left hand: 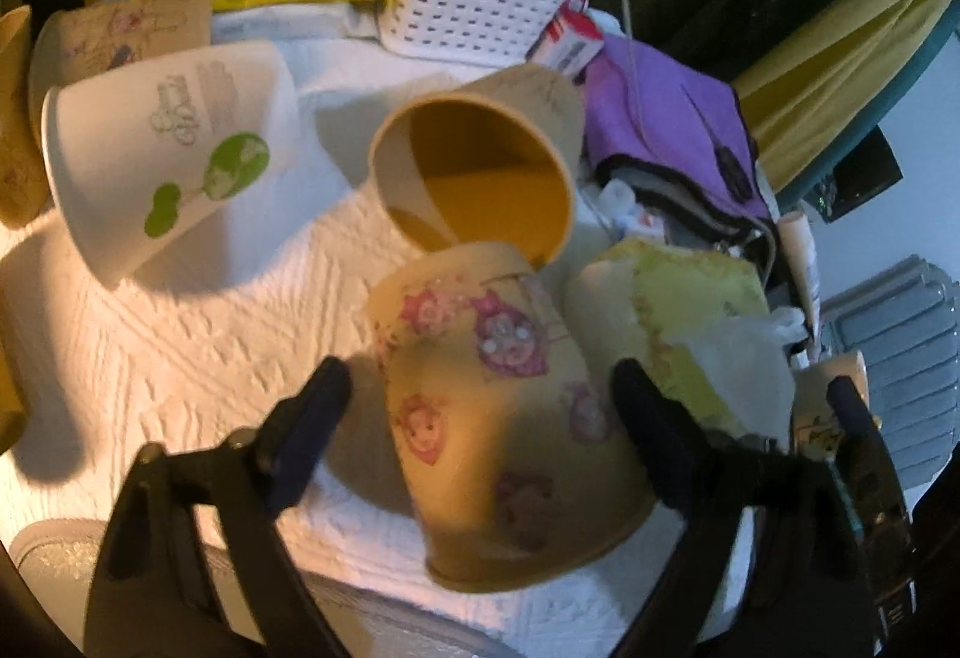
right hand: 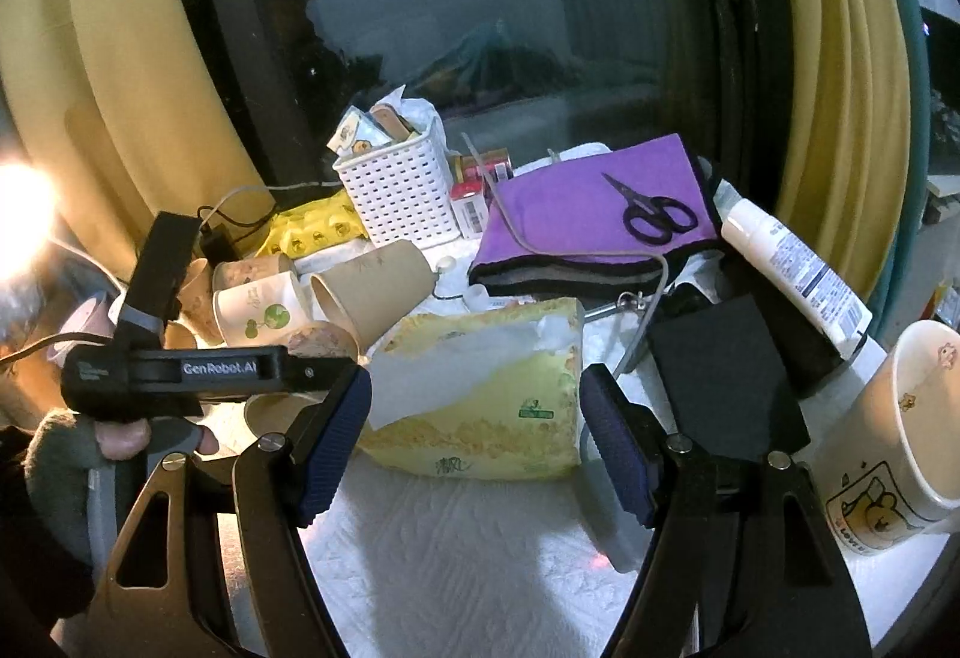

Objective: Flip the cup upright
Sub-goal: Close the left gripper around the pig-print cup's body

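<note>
While both hand-held grippers gape wide, the left hand-held gripper straddles the cartoon-print cup.

Scissors lie on the cloth, right of the basket.

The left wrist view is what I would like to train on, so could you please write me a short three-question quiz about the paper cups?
1. True or false: the left gripper is shut on the yellowish paper cup with pink cartoon figures.
2. Multiple choice: the plain brown paper cup with the orange inside is A) upright, B) on its side with its mouth toward the camera, C) stacked inside another cup.
3. Fill in: the white paper cup with the green tree print lies to the ____ of the brown one in this view.

Key: 1 false, its fingers stand open on either side of the cup; 2 B; 3 left.
</note>
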Available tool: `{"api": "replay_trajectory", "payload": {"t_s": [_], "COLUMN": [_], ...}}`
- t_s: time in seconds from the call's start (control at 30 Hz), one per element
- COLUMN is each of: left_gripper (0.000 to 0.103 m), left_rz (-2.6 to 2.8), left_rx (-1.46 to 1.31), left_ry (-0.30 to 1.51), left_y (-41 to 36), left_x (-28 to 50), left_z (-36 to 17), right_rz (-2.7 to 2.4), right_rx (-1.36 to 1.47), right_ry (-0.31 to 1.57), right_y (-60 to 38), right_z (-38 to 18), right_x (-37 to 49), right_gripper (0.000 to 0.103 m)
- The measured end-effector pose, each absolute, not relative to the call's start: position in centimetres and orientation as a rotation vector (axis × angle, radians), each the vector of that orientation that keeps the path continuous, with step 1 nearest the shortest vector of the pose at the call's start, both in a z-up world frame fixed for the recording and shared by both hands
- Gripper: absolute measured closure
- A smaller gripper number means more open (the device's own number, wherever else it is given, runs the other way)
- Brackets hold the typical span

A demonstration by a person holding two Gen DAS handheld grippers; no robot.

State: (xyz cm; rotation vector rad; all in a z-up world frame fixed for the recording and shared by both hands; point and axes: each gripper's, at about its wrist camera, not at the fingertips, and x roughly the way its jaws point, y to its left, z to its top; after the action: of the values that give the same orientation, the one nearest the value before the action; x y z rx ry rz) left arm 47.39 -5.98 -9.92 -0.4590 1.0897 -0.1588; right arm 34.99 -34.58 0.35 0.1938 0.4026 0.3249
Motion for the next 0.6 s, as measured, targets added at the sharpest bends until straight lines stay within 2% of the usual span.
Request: {"api": "replay_trajectory", "payload": {"t_s": [0.07, 0.23, 0.6], "left_gripper": [0.028, 0.034, 0.036], "left_rz": [-0.199, -0.254, -0.404], "left_rx": [-0.441, -0.377, -0.302], "left_ry": [1.094, 1.096, 1.077], "left_y": [-6.1, -6.0, -4.5], "left_x": [47.4, 46.4, 39.5], "left_z": [-9.7, -9.2, -6.5], "right_rz": [0.326, 0.328, 0.343], "right_rx": [0.194, 0.197, 0.203], "right_ry": [0.403, 0.399, 0.378], "right_y": [-34.6, -34.4, -33.4], "right_z": [0.3, 0.6, 1.5], "right_x": [34.9, 34.4, 31.2], "right_gripper": [0.028, 0.028, 0.028]}}
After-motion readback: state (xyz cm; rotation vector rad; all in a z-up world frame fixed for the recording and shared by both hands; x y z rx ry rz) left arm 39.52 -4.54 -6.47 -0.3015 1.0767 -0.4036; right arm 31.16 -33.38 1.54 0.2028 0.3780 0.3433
